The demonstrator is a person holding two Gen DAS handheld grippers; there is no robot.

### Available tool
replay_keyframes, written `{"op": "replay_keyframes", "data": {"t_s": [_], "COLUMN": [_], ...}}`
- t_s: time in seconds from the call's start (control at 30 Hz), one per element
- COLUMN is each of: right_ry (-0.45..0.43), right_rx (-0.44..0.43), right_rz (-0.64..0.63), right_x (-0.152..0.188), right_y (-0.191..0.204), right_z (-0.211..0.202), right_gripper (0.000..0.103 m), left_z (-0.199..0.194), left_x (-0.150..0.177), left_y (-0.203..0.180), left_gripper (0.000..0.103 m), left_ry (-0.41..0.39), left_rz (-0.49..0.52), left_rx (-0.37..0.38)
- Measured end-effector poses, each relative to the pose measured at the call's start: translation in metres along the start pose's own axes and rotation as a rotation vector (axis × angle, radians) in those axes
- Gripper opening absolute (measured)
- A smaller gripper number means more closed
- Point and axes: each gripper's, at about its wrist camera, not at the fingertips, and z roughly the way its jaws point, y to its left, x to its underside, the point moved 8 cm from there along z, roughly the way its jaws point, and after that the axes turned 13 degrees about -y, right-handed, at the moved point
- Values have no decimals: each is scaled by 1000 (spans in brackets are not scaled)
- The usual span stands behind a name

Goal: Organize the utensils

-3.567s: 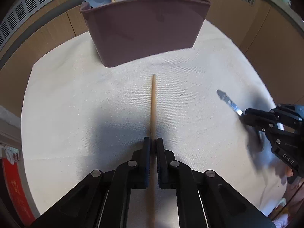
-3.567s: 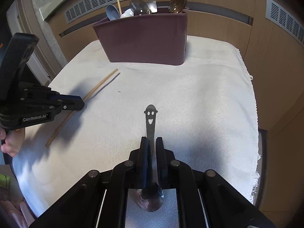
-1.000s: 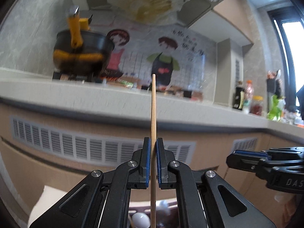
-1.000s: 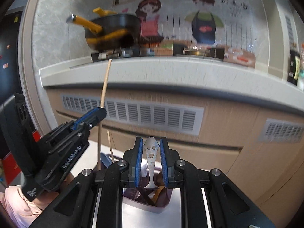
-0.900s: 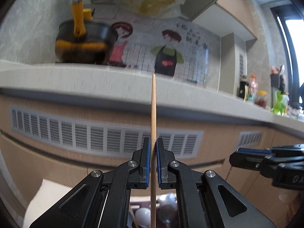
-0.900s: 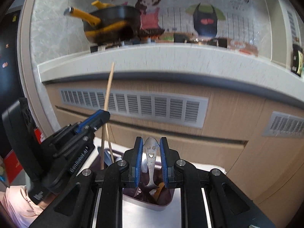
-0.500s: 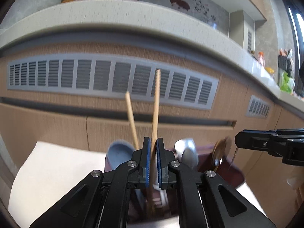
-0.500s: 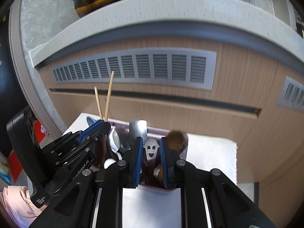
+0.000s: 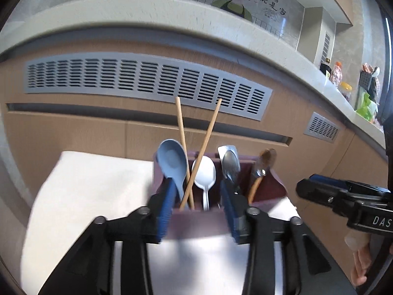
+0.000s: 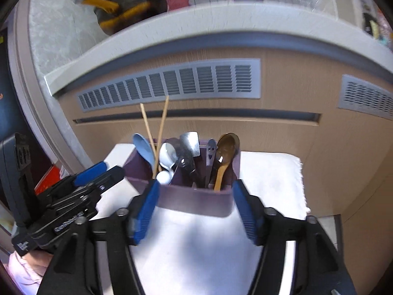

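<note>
Maroon utensil caddy [image 10: 196, 200] at frame centre in both wrist views, standing upright on a white cloth [image 10: 270, 179] over the table. Inside, seen from the right wrist: two wooden chopsticks [image 10: 161, 132] crossing and leaning at 11 o'clock of the caddy; a light-blue spoon [image 10: 143, 150] against the left wall; a white spoon [image 10: 167, 156] just right of it; a steel spatula-like piece [image 10: 190, 143] near the middle; a steel smiley-face spoon handle [image 10: 210, 151] at 1 o'clock; a brown wooden spoon [image 10: 227, 148] touching it on the right. Divider walls visible from the left wrist, exact compartment of each piece not clear.

Left gripper [image 9: 199, 211] at 6 o'clock of the left wrist view, jaws opening, blue pads standing either side of the caddy's near wall, clear of the chopsticks, nothing gripped. Right gripper [image 10: 196, 206] likewise at 6 o'clock in its own view, jaws opening wide, pads flanking the caddy without pressing on it, smiley spoon free in the caddy.

Each gripper visible in the other's view: right one at 3 o'clock, left one at 8 o'clock.

Beyond, at 12 o'clock: wooden cabinet front with grey vent grilles [image 10: 172, 83], pale countertop [image 10: 196, 19], black pot with yellow handles [image 10: 127, 5].
</note>
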Motion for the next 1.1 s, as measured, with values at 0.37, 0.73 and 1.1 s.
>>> {"op": "replay_keyframes", "data": {"t_s": [0.37,0.73,1.1], "right_ry": [-134,-216,-196], "right_rx": [135,292,289], "right_rz": [-41,-92,-76], "right_x": [60,102,107], "right_y": [23,34,27], "right_z": [-117,-181,-182], "right_gripper": [93,101,101], "left_z": [-155,-230,-232], "left_x": [17,68,68], "left_y": [-23,-31,-29], "left_gripper": [94,103,103], "left_ry": [-112,-93,-72], "left_rz": [225,227,201], "left_rx": [-141,-195,-196]}}
